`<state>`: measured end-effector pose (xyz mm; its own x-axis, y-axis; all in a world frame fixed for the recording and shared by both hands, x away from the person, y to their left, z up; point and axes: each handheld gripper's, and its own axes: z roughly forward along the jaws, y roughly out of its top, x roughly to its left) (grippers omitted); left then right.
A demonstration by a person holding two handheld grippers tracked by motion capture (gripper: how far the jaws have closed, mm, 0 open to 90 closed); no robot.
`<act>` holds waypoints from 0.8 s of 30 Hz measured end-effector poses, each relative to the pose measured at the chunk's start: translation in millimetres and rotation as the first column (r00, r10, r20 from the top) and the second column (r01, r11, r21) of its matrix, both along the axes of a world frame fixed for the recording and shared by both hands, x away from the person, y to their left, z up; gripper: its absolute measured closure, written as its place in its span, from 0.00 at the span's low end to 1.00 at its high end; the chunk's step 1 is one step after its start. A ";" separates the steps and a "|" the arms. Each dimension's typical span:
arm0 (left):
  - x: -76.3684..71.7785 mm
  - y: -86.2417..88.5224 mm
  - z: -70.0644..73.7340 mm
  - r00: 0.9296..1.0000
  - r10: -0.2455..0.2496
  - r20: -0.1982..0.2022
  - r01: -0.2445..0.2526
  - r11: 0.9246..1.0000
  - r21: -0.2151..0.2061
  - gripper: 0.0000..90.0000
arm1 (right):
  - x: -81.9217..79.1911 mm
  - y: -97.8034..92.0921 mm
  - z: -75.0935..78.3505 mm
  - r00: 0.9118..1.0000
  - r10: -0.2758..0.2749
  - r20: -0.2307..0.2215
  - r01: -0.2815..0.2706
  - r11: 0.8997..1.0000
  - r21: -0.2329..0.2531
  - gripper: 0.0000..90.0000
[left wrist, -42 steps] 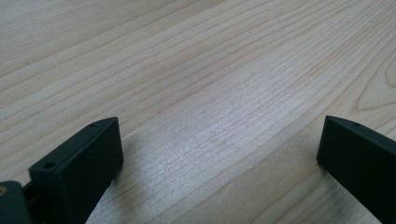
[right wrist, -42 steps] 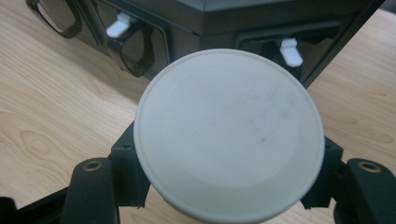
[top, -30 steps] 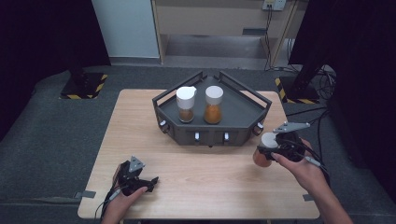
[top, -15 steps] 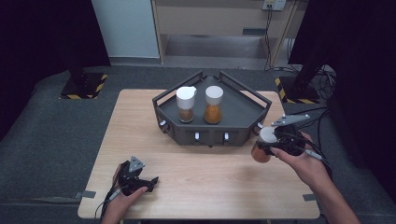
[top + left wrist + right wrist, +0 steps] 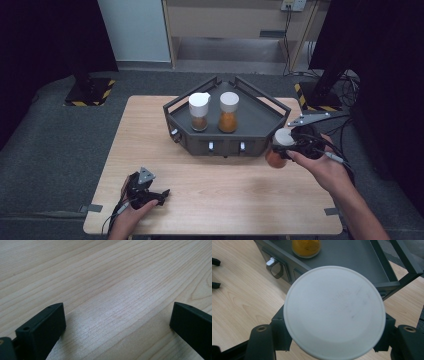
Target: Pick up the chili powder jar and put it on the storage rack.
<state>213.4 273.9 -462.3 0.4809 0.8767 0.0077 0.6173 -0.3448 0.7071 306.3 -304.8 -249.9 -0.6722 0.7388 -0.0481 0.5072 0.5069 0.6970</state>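
My right gripper (image 5: 284, 149) is shut on a spice jar (image 5: 277, 149) with a white lid and orange-brown contents, held above the table just off the right front corner of the dark grey rack (image 5: 260, 120). In the right gripper view the jar's white lid (image 5: 334, 312) sits between the jaws, with the rack (image 5: 352, 257) beyond it. Two more white-lidded jars stand in the rack: a brown one (image 5: 199, 112) and an orange one (image 5: 228, 112). My left gripper (image 5: 159, 196) rests open on the wooden table (image 5: 220, 185) near its front left; its jaws stand wide apart over bare wood (image 5: 112, 290).
The rack has small latches on its front face (image 5: 226, 146) and a raised rail around it. A grey carpeted floor surrounds the table. Black-and-yellow floor markers (image 5: 90, 92) lie at the back left, and cables (image 5: 345, 80) trail at the back right.
My right gripper has carried the jar up and toward the rack's right front corner. The left gripper has stayed where it was.
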 end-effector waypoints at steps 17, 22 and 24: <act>-0.1 -0.1 -0.2 1.000 0.001 0.001 -0.001 1.000 -0.001 0.00 | 17.4 16.6 21.2 1.000 0.004 0.022 -0.004 1.000 0.023 0.38; 0.0 -0.1 -0.2 1.000 0.000 0.001 0.000 1.000 -0.001 0.00 | 17.8 20.7 33.4 0.999 0.008 0.041 -0.008 1.000 0.014 0.38; 0.0 -0.1 -0.2 1.000 0.000 0.001 0.000 1.000 -0.001 0.00 | 17.7 21.0 36.7 0.999 0.010 0.045 -0.011 1.000 0.015 0.38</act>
